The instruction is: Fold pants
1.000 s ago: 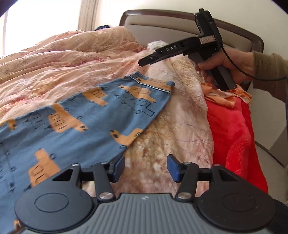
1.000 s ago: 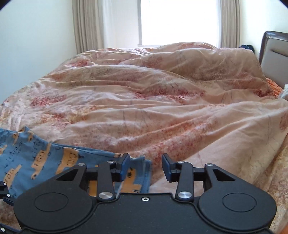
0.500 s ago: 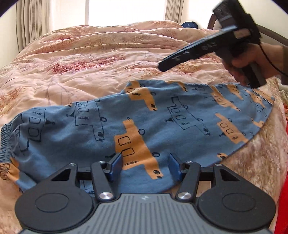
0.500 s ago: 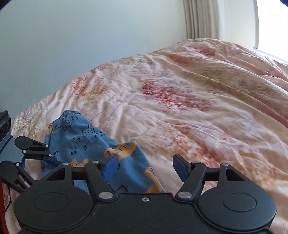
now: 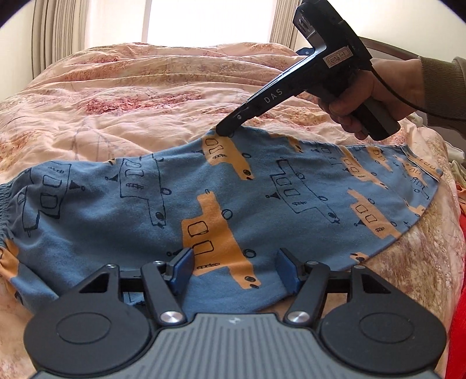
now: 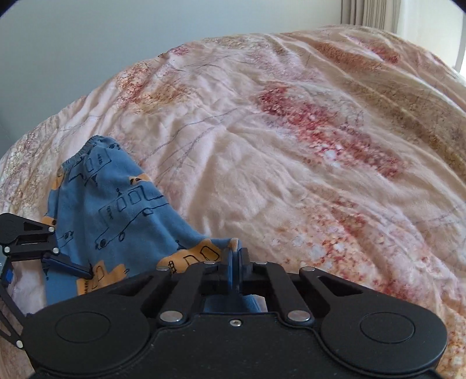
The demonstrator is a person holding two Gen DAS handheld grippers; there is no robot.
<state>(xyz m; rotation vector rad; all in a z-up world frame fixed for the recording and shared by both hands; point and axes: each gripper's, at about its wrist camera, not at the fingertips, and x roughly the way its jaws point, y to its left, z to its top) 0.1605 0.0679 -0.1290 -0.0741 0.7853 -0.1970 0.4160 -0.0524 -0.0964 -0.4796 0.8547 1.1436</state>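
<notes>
Blue pants (image 5: 262, 198) with orange truck prints lie folded lengthwise across the bed, waistband at the left, leg hems at the right. My left gripper (image 5: 234, 269) is open, its blue pads over the near edge of the pants at mid-length. My right gripper (image 6: 235, 256) is shut on the far edge of the pants (image 6: 116, 210), pinching a fold of cloth. In the left wrist view it (image 5: 224, 131) touches the far edge at mid-length, held by a hand. The left gripper's fingers (image 6: 67, 263) show at the left of the right wrist view.
A peach floral duvet (image 5: 131, 96) covers the bed and also fills the right wrist view (image 6: 291, 145). A red blanket (image 5: 457, 320) lies at the right edge. Curtains and a bright window (image 5: 204, 20) stand behind. A headboard (image 5: 390, 48) is at the far right.
My right gripper came down onto the far edge of the pants and shut on the cloth. My left gripper stayed open, moving slightly closer over the near edge.
</notes>
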